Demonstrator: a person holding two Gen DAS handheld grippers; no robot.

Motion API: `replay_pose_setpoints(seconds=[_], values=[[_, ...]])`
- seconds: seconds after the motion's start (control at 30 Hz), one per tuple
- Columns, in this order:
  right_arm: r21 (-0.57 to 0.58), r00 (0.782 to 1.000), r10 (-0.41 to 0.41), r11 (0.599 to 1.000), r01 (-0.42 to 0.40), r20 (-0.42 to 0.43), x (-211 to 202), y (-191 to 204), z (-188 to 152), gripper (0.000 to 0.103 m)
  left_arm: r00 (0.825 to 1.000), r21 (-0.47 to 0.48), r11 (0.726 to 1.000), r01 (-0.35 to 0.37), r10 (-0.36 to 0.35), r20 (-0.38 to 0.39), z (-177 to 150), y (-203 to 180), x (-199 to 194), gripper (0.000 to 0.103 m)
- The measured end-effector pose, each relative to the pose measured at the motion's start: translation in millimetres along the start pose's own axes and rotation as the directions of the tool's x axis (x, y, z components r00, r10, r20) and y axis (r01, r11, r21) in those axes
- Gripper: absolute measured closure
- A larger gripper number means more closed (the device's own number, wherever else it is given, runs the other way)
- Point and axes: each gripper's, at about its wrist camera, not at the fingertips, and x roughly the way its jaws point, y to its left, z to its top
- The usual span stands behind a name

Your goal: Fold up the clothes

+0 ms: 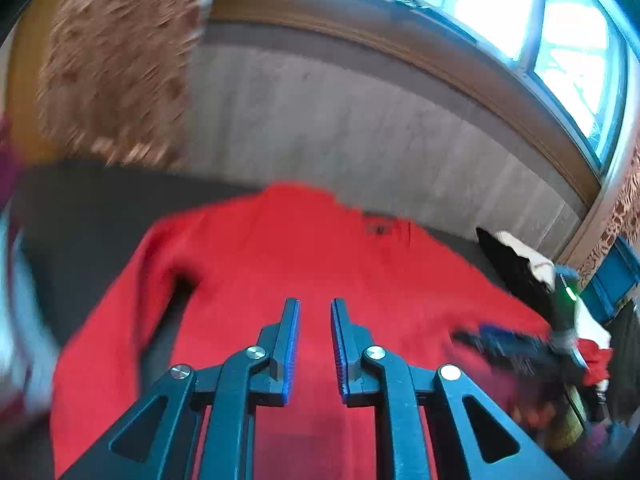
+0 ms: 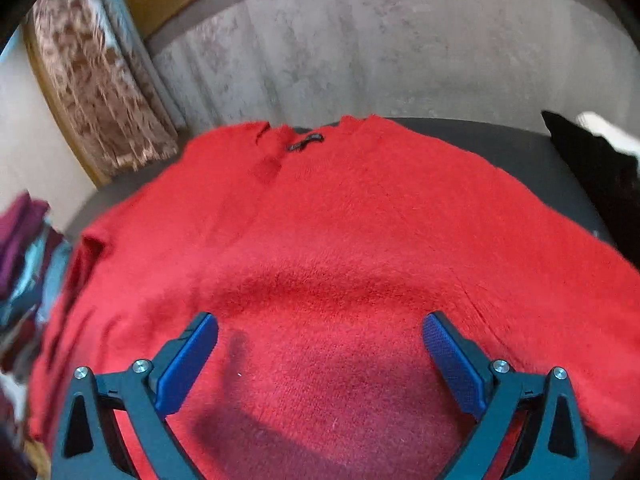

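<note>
A: How do the tools stand?

B: The right gripper [image 2: 320,326] has its jaws spread wide with nothing between them. It hangs above the red sweater [image 2: 340,240], which fills the space under and beyond the blue pads [image 2: 450,354].

A: And the other?

B: The left gripper [image 1: 315,312] shows only a narrow gap between its fingers, and nothing is caught in it. It also sits over the red sweater [image 1: 288,256], not gripping the cloth.

A: Where does the sweater lie?

B: Spread flat on a dark surface [image 2: 516,140], its collar with a dark label [image 2: 306,141] at the far side. Past it stands a grey upholstered backrest [image 2: 360,48]. At the far right lies a black and white item [image 2: 600,148]; at the left, a pile of purple clothes [image 2: 20,232].
</note>
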Motion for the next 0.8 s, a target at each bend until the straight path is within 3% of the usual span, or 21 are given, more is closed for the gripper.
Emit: replay_pose_setpoints(seconds=[0.1, 0.23, 0.33, 0.37, 0.43, 0.47, 0.6, 0.8], values=[[0.042, 0.999, 0.029, 0.999, -0.031, 0.03, -5.0, -7.9, -2.5, 0.0, 0.999, 0.075, 0.997, -0.025, 0.026, -0.019, 26.0, 4.3, 51.5, 0.088], [0.098, 0.998, 0.02, 0.995, -0.026, 0.059, -10.9, -21.3, -6.8, 0.0, 0.987, 0.095, 0.991, -0.098, 0.109, -0.115, 22.9, 9.7, 115.5, 0.088], [0.075, 0.999, -0.019, 0.997, 0.017, 0.03, 3.7, -12.9, 1.5, 0.0, 0.981, -0.047, 0.993, -0.107, 0.098, -0.169, 15.9, 43.5, 129.4, 0.087], [0.049, 0.999, -0.049, 0.998, 0.048, 0.016, 6.8, -9.4, 3.4, 0.0, 0.976, -0.078, 0.985, -0.153, 0.138, -0.166, 14.0, 52.6, 127.6, 0.09], [-0.016, 0.994, -0.109, 0.994, 0.108, -0.012, 16.7, 0.3, 10.2, 0.0, 0.979, -0.133, 0.98, -0.148, 0.125, -0.164, 8.5, 67.4, 124.4, 0.096], [-0.05, 0.99, -0.136, 0.99, 0.134, -0.023, 22.9, 5.1, 14.0, 0.0, 0.974, -0.142, 0.973, -0.181, 0.158, -0.16, 8.9, 73.4, 124.0, 0.097], [-0.154, 0.982, -0.186, 0.972, 0.177, -0.044, 45.5, 20.9, 30.7, 0.0, 0.956, -0.121, 0.956, -0.267, 0.247, -0.158, 9.7, 79.6, 123.5, 0.097], [-0.171, 0.987, -0.152, 0.975, 0.14, -0.057, 43.1, 23.6, 29.1, 0.0, 0.917, -0.035, 0.926, -0.376, 0.366, -0.158, 9.1, 79.3, 119.1, 0.097]])
